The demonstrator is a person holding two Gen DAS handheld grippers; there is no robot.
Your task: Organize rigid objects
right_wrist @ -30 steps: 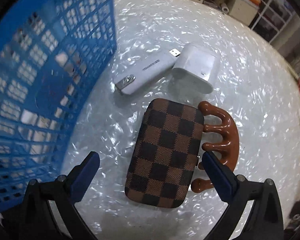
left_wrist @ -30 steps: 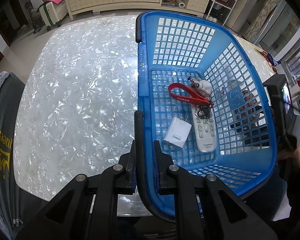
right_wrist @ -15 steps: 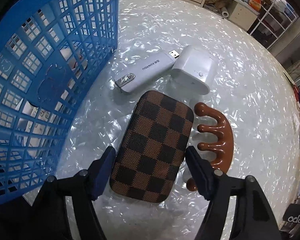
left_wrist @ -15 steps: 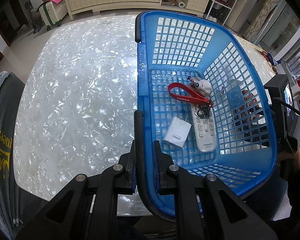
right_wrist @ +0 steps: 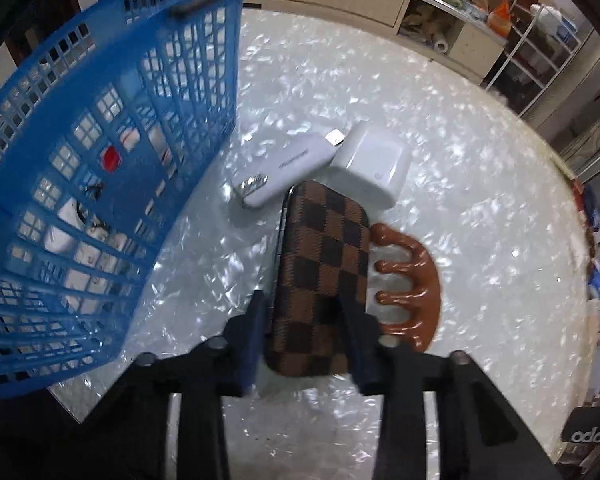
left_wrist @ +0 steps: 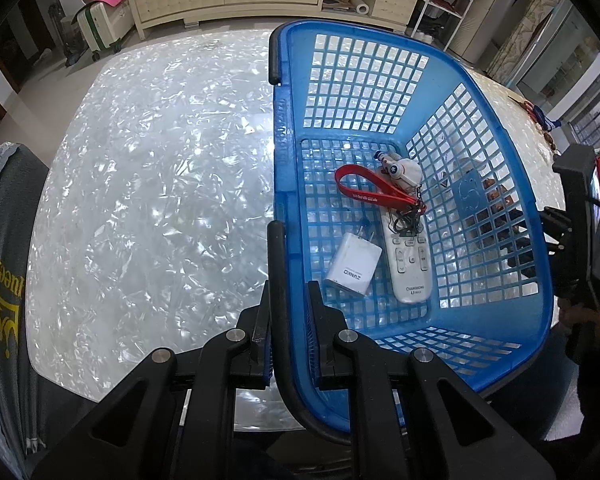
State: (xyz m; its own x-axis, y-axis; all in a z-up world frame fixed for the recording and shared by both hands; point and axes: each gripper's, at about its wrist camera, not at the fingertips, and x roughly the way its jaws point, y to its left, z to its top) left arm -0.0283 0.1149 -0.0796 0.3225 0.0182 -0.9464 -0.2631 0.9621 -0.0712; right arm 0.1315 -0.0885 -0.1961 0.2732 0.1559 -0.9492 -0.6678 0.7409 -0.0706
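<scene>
Comb (right_wrist: 414, 280), charger (right_wrist: 374, 168) touch case (right_wrist: 320, 272); basket (right_wrist: 112, 128) nr.

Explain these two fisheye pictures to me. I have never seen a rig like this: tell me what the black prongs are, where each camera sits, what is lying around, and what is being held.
There is no robot here. A person holds a two-finger gripper in each hand, and each gripper has a camera that looks forward along its fingers. The black prongs at the bottom of each picture are those fingers.

The left wrist view shows the left gripper shut on the basket, at its black handle and blue wall. Inside lie a white remote, a white charger and a small figure on a red strap.

The right wrist view shows the right gripper closed on a brown checkered case, which looks tilted up on the table. Beside the case lie a brown wooden comb, a white box and a white USB stick, with the basket at the left.
</scene>
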